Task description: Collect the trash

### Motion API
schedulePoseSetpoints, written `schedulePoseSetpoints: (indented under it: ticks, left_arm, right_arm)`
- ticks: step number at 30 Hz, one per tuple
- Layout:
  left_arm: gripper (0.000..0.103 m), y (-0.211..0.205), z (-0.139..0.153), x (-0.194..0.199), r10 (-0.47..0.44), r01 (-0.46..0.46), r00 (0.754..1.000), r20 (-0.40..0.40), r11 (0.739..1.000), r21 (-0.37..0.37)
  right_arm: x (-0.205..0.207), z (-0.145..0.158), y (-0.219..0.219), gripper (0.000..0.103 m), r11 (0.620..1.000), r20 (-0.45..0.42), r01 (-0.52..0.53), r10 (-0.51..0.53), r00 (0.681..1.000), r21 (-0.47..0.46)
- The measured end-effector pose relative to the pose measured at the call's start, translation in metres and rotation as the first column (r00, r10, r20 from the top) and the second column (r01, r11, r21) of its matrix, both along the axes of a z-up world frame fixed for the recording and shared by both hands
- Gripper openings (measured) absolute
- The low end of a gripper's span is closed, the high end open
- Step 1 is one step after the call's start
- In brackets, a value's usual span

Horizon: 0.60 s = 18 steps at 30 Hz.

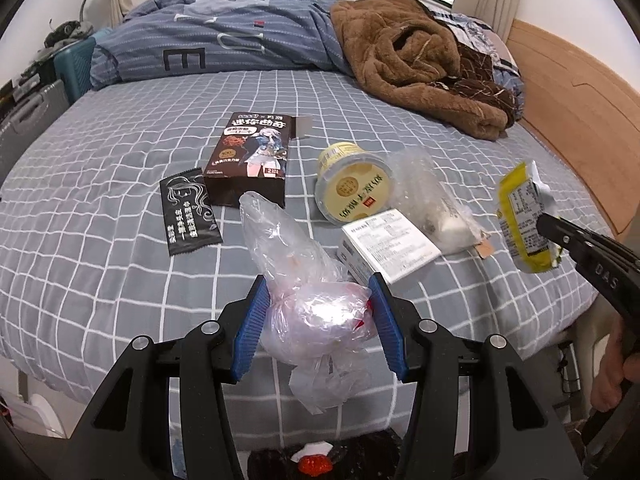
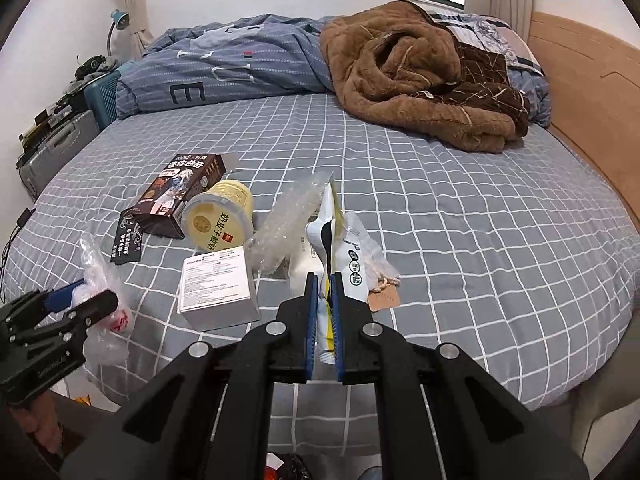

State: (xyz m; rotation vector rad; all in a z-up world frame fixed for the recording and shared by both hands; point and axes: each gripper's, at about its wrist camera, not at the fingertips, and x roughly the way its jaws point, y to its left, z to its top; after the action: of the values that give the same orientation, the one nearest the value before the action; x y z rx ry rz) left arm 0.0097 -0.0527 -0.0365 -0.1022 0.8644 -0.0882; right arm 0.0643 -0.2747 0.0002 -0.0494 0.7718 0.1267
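Trash count on the bed point(image 1: 120, 288): 1 brown snack box point(image 1: 248, 160), 1 black sachet point(image 1: 188, 212), 1 yellow round tub point(image 1: 352, 184) on its side, 1 white box point(image 1: 390, 244), 1 bubble-wrap bag point(image 1: 432, 200) w/ a white item inside and a small tan tag point(image 2: 384, 298) just beside it. Plus 2 pieces off the bed, held in claws: 1 clear plastic bag point(image 1: 316, 320), 1 yellow-white wrapper point(image 2: 332, 256). Also 1 blue duvet point(image 1: 224, 36) and 1 brown fleece blanket point(image 1: 420, 68) at the far end, wooden headboard point(image 1: 580, 120) on the right.

Left claw point(image 1: 320, 322): about half spread, blue pads pressing both sides of the bunched clear plastic bag. Bag bulges between the pads; loose tails stick out fwd toward the snack box and hang below the claw. Seen from the right wrist view, the bag sits at the near left edge of the bed.

Right claw point(image 2: 325, 312): pressed nearly together, pinching the yellow-white wrapper by its lower end. Wrapper stands up out of the pads, above the bed, in front of the bubble-wrap bag. A hand point(image 1: 612, 380) shows behind this claw in the left wrist view.

Remaining trash lies ahead of both claws: white box nearest, between the two; tub and snack box beyond it; sachet to the left.
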Motion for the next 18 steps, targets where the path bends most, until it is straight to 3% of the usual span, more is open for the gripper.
schedulePoseSetpoints:
  ticks: [18]
  left_arm:
    - [0.050, -0.003, 0.026, -0.039, -0.009, 0.010, 0.998, 0.062, 1.000, -0.018]
  right_arm:
    - [-0.040, 0.008, 0.014, 0.007, 1.000, 0.014, -0.019, 0.019, 1.000, 0.003]
